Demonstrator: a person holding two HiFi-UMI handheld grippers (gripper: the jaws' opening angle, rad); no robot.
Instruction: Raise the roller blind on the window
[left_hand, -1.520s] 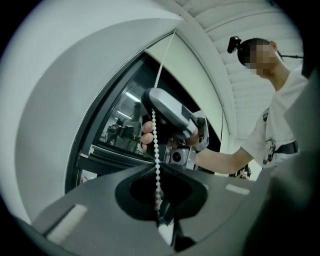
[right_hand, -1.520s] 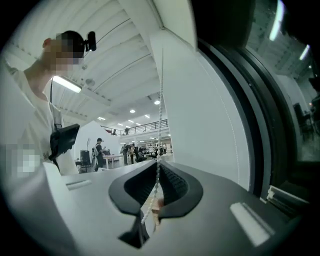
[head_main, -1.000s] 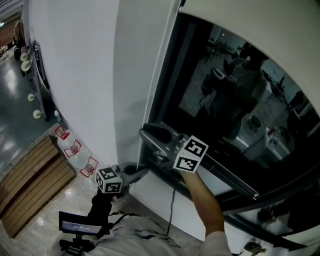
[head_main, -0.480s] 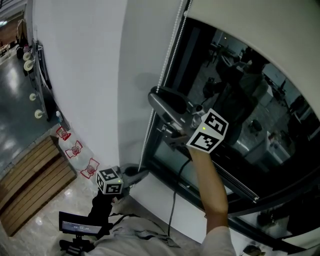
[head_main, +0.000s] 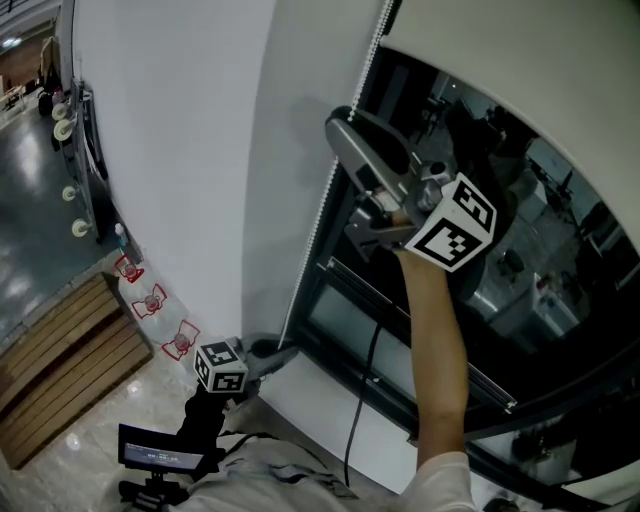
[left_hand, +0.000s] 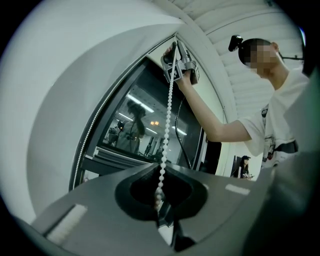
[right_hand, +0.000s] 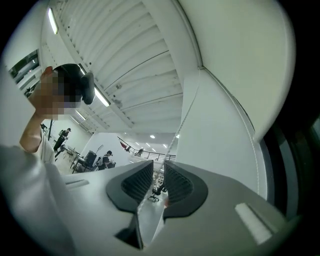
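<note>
**Head view.** The bead chain (head_main: 310, 255) hangs beside the window's (head_main: 540, 250) left frame edge. Its long axis runs steeply from the upper end by the roller blind (head_main: 520, 80) down to the left tool (head_main: 288, 348), low near the floor. The right tool (head_main: 345, 180) is held high on the same chain, well above the left. The blind's hem sits in the upper part of the glass, so much of the pane is bare. The wall lies close on the left of the chain and the frame on its right, so open room is mostly along the chain.

**Left gripper view.** The left tool's jaws are pressed together on the chain, which rises taut from them to the right tool.

**Right gripper view.** The jaws stand narrow, with a slit between the 2 pads. The chain threads through that slit, and the pads do not seem to pinch it. The right hand is the nearer one for a fresh grip high up, followed by a pull straight down the chain.
</note>
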